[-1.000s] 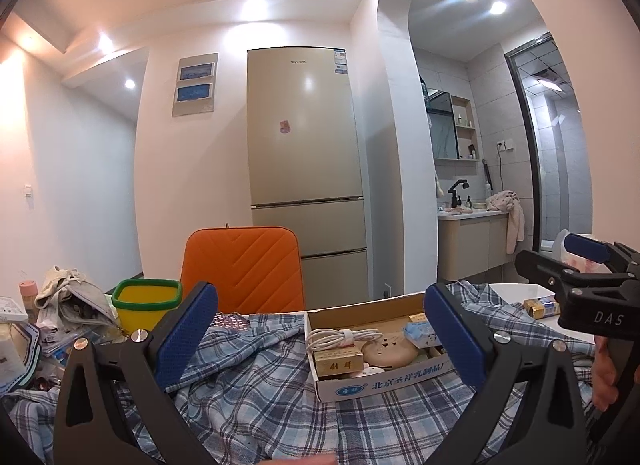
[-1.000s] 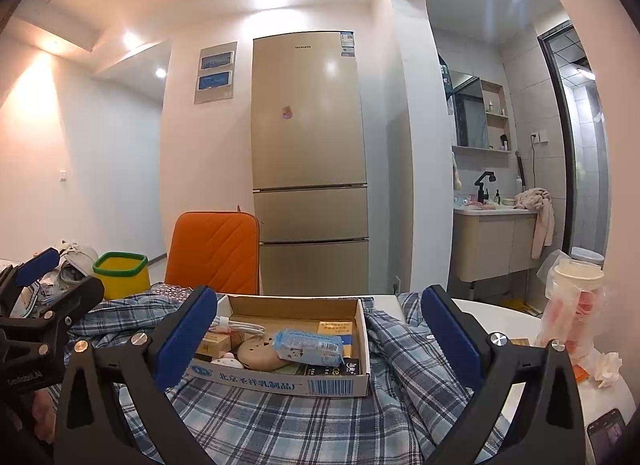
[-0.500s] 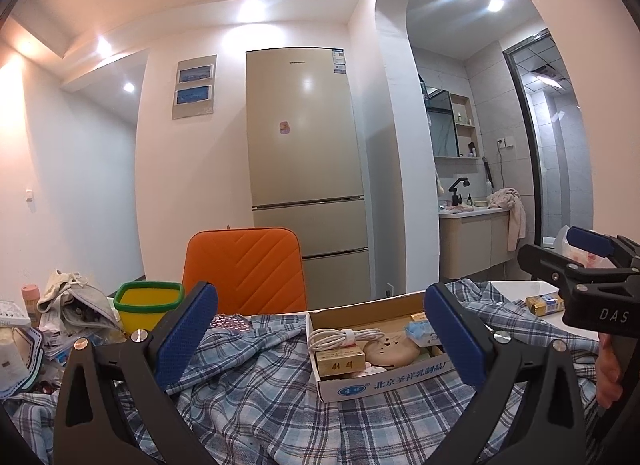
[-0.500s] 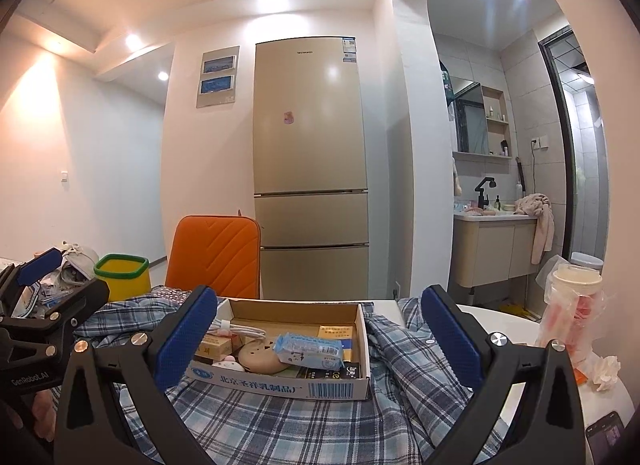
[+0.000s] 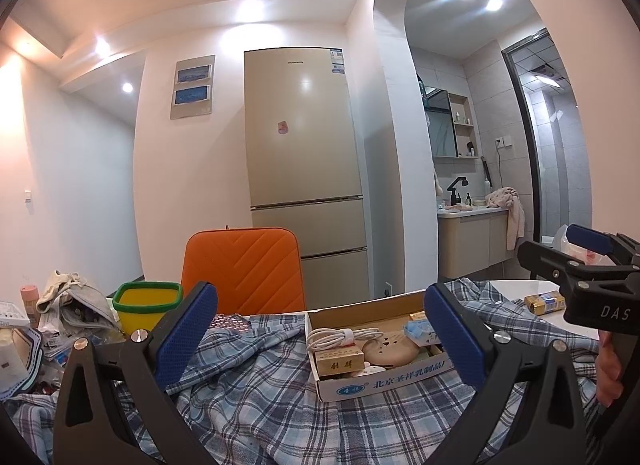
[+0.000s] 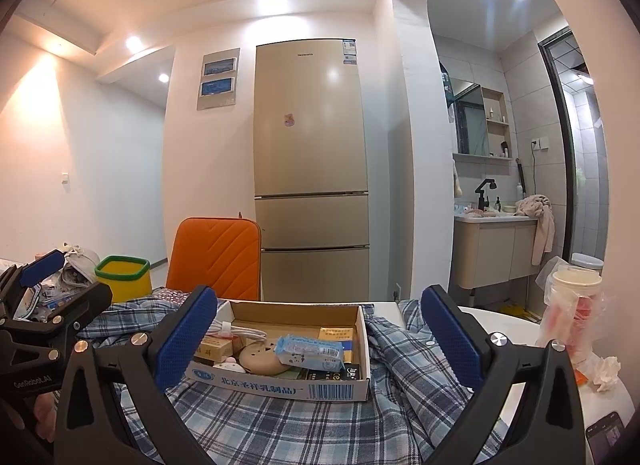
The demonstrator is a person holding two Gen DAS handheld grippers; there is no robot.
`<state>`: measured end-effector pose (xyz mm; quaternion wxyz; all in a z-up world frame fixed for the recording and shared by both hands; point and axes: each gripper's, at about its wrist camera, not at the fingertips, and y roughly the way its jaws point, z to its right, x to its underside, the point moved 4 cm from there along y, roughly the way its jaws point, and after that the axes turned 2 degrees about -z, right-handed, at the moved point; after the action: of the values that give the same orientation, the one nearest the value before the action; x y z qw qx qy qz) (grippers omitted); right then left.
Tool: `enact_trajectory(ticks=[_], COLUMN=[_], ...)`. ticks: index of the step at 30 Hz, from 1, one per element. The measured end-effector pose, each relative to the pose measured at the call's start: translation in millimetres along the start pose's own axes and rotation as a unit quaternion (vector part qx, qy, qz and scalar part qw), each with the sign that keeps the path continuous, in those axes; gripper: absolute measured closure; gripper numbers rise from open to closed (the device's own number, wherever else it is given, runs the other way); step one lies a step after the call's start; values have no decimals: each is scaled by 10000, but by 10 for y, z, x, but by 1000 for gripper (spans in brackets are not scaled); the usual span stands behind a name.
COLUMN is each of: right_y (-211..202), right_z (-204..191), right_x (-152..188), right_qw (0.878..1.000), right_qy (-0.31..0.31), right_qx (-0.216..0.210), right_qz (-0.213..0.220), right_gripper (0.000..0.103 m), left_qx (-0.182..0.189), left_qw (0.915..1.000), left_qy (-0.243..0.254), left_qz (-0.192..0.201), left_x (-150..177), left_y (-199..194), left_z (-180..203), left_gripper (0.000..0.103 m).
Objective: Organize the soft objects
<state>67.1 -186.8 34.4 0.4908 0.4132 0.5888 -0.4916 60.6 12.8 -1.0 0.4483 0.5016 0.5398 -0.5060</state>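
A blue plaid shirt (image 5: pixel 256 393) (image 6: pixel 256 425) lies spread and crumpled over the table. On it rests an open cardboard box (image 5: pixel 384 383) (image 6: pixel 280 385) holding a white cable, small cartons, a round tan object and a tissue pack (image 6: pixel 310 353). My left gripper (image 5: pixel 320 329) hovers open above the shirt, in front of the box. My right gripper (image 6: pixel 318 325) is open too, its fingers either side of the box and nothing between them. Each gripper shows at the edge of the other's view.
An orange chair (image 5: pixel 242 271) stands behind the table, with a fridge (image 5: pixel 304 169) beyond. A yellow bin with green rim (image 5: pixel 146 307) and cluttered papers and cloth sit at left. At right are a bagged cup (image 6: pixel 572 305), crumpled tissue (image 6: pixel 604 373) and a phone (image 6: pixel 608 437).
Both views have tilted up slightly, so the table and box sit a little lower in frame. Both grippers stay open and nothing was grasped.
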Motion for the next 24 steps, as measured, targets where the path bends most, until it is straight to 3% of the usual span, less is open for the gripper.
enact_trajectory(ticks=[24], right_y=[-3], right_z=[3], right_x=[-6], right_qw=[10000], right_qy=[0], right_qx=[-5], right_qz=[0], right_gripper=[0], left_qx=[0], left_qw=[10000], left_qy=[42], left_qz=[-35], left_x=[10], left_y=[22], left_z=[-16], left_gripper=[0])
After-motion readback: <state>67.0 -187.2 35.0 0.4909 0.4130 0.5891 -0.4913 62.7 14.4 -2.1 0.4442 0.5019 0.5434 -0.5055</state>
